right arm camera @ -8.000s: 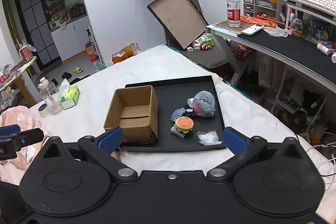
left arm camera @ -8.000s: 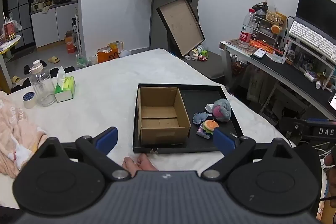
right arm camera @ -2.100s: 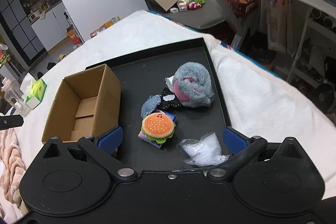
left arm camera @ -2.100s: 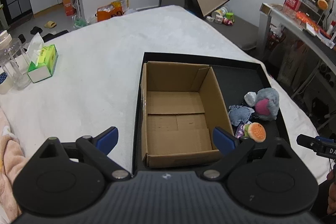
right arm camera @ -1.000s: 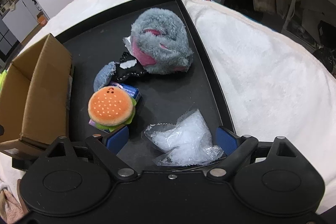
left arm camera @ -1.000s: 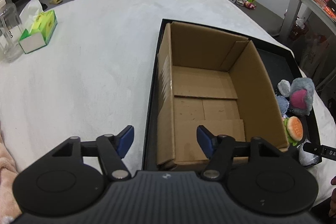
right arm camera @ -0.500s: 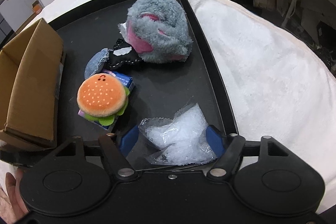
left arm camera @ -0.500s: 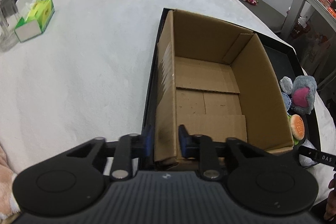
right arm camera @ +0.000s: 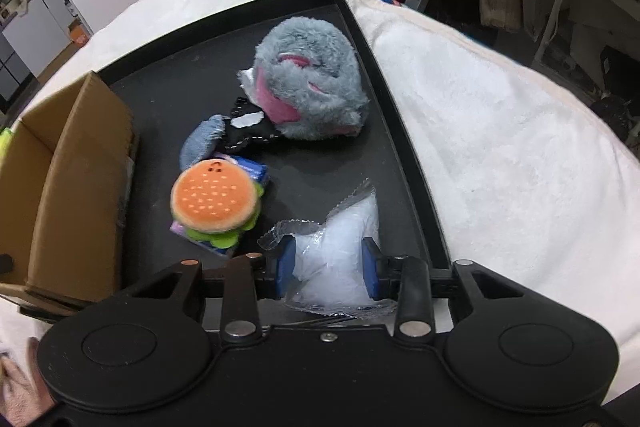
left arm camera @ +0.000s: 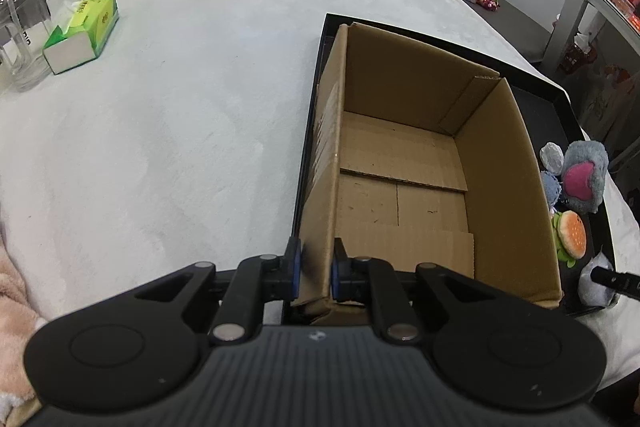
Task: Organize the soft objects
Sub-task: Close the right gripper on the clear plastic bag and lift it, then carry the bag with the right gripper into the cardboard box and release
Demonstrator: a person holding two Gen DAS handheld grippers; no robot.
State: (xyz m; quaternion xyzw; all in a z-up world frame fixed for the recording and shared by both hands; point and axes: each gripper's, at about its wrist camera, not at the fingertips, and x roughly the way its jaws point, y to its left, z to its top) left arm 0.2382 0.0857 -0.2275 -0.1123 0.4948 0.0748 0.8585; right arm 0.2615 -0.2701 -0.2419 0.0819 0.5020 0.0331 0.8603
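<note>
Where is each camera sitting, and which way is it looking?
Left wrist view: sits on the left hand-held gripper, looking forward and down at the cardboard box, whose near corner its pads clamp; only the gripper shows.
Right wrist view: sits on the right hand-held gripper, looking down at the clear plastic bag squeezed between its pads; a bit of hand shows at lower left.
Both views share the box, the black tray, the burger plush and the grey plush toy.

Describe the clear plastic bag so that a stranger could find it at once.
Look at the black tray on the white blanket, at its near right corner. There the clear plastic bag of white filling sits pinched in the right gripper. Unlike the burger plush beside it, it is transparent and crinkled.
</note>
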